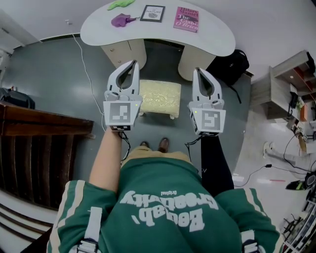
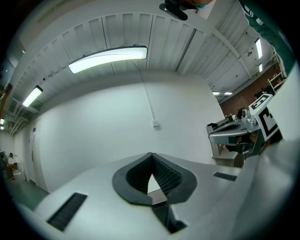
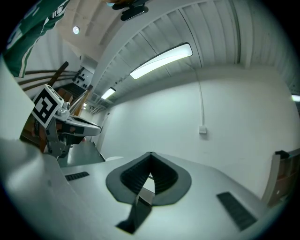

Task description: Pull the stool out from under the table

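A low stool (image 1: pixel 159 98) with a cream cushion and white legs stands on the grey floor in front of the white table (image 1: pixel 217 42), near the gap between its two pedestals. In the head view my left gripper (image 1: pixel 133 63) is held over the stool's left side and my right gripper (image 1: pixel 197 70) just right of it, both well above the floor. Both point level toward the table. The left gripper (image 2: pixel 151 154) and right gripper (image 3: pixel 150 153) are shut with nothing between the pads. The gripper views show only wall and ceiling; the stool is out of their sight.
On the table lie a pink book (image 1: pixel 186 19), a framed card (image 1: pixel 152 13), a purple item (image 1: pixel 121 20) and a green one (image 1: pixel 120 4). A black bag (image 1: pixel 229 66) sits by the right pedestal. A dark wooden cabinet (image 1: pixel 39 148) stands left, shelves (image 1: pixel 291 84) right, and a cable (image 1: pixel 86 74) runs along the floor.
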